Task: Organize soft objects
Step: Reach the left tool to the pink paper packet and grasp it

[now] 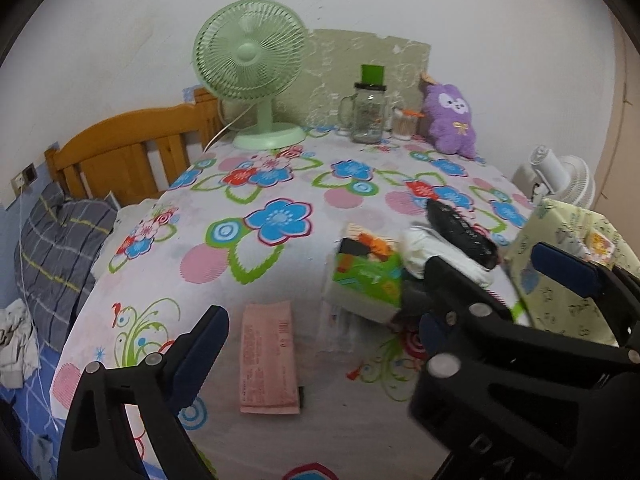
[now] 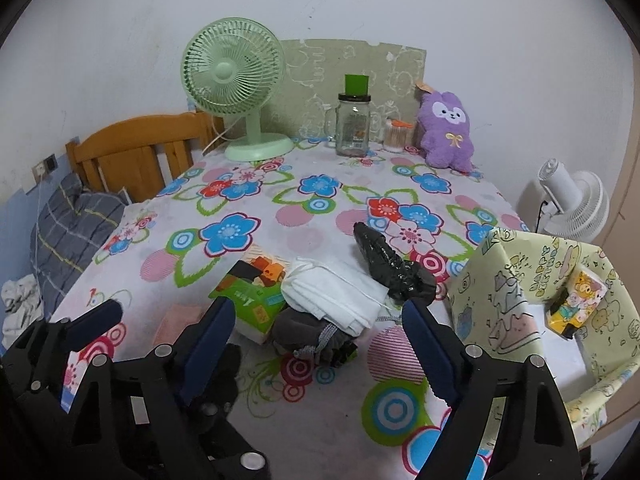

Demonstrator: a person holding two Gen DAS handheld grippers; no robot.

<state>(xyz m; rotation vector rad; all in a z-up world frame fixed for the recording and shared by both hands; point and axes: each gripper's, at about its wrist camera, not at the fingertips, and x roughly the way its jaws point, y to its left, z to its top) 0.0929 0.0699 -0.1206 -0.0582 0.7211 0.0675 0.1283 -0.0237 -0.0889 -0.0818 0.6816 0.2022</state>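
Here, on the desk with the flowered cloth [image 2: 248,184], a small heap of soft things lies near the front right part: a folded white cloth [image 2: 332,292], a crumpled black plastic bag [image 2: 394,268] touching its far right side, and a dark grey fabric bundle with a drawstring [image 2: 308,338] just under its near edge. A green and orange tissue packet [image 2: 252,292] lies against the left side of the heap, and a flat pink paper packet [image 1: 269,356] lies apart, further left. At the right edge stands an open box covered in pale yellow cartoon paper [image 2: 500,300], probably the place for these things.

All of them look light and limp. The white cloth will sag and may unfold if it is taken by one corner, so I think the thick folded edge is the better place to take hold. The black bag looks slippery and thin; a pinch in its bunched middle should keep it.

The right gripper [image 2: 320,344] has its jaws wide apart with nothing between the pads; the grey bundle and the near edge of the white cloth lie just ahead, between the two jaws in the right wrist view. The left gripper [image 1: 328,320] also has its jaws wide and empty, the pink packet just ahead of them.
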